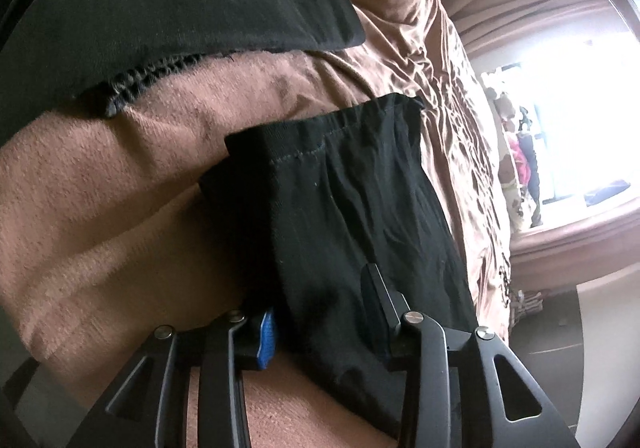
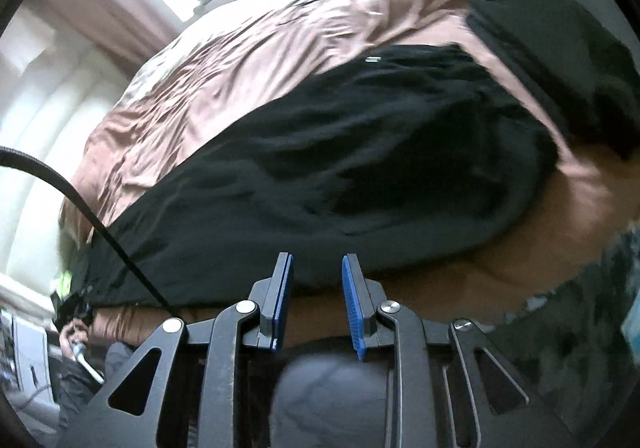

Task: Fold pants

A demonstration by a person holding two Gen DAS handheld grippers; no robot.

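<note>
Black pants (image 2: pixel 360 168) lie lengthwise across the bed, wrinkled and flat. In the left wrist view their hemmed leg end (image 1: pixel 340 188) rests on a brown fleece blanket (image 1: pixel 100 200). My left gripper (image 1: pixel 322 312) stands open astride that leg end. The blue pad (image 1: pixel 267 334) sits at the cloth's left edge and the other finger (image 1: pixel 380 296) lies over the cloth, with no pinch visible. My right gripper (image 2: pixel 318 288) hovers at the near edge of the pants. Its blue pads (image 2: pixel 352 288) stand a little apart with nothing between them.
A second dark grey garment (image 1: pixel 160 0) (image 2: pixel 560 48) lies beside the pants. A shiny brown bedspread (image 2: pixel 260 60) covers the far side of the bed. A black cable (image 2: pixel 100 216) crosses the left. A blurred hand (image 2: pixel 74 332) shows at lower left, and a grey-clad leg (image 2: pixel 328 392) under the right gripper.
</note>
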